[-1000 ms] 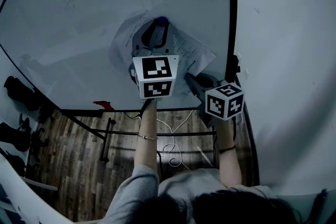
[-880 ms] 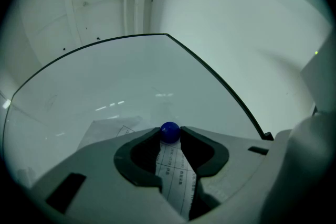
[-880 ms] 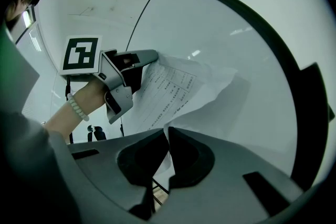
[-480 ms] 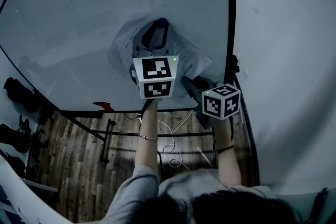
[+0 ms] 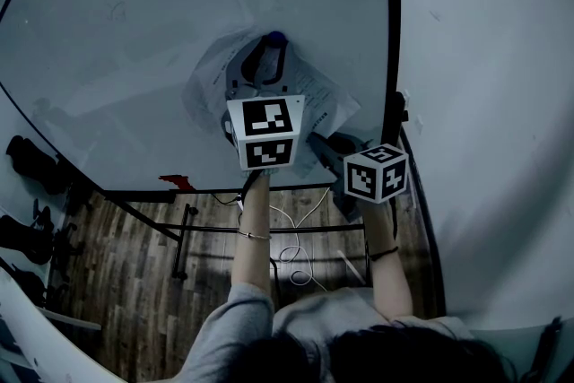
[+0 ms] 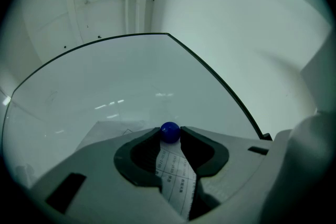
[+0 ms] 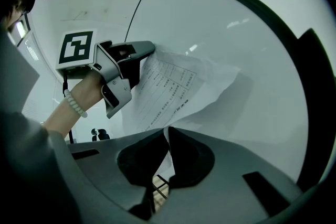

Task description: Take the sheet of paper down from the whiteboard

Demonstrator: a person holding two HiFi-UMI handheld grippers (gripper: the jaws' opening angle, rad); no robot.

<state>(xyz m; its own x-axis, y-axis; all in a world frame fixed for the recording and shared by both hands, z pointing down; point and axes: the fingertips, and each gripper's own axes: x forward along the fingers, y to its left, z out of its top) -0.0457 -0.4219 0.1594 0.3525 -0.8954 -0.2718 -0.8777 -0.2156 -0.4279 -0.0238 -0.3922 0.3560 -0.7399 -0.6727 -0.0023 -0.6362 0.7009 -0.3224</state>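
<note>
Whiteboard (image 5: 134,31), a glossy white panel in a thin black frame, stands upright on a dark metal stand (image 5: 184,233) over a brown wood-plank floor (image 5: 117,282). The white printed sheet of paper (image 7: 178,86) lies against the lower right part of the whiteboard. It is creased and bows away from the surface toward its lower edge. A small blue round magnet (image 6: 169,130) sits at the sheet's top edge. It appears to rest on the board, though contact is hard to judge in the dim head view. Left gripper (image 6: 169,134): jaws are closed in on the magnet, one tip touching each side of it. A strip of the printed sheet shows in the gap behind the tips. Right gripper (image 7: 166,131): jaws are clamped together on the sheet's lower edge, with the paper pinched between the pads. This gripper is below and to the right of the left gripper in the head view. A pale bead bracelet (image 7: 76,105) is on the wrist of the hand holding the left gripper.
</note>
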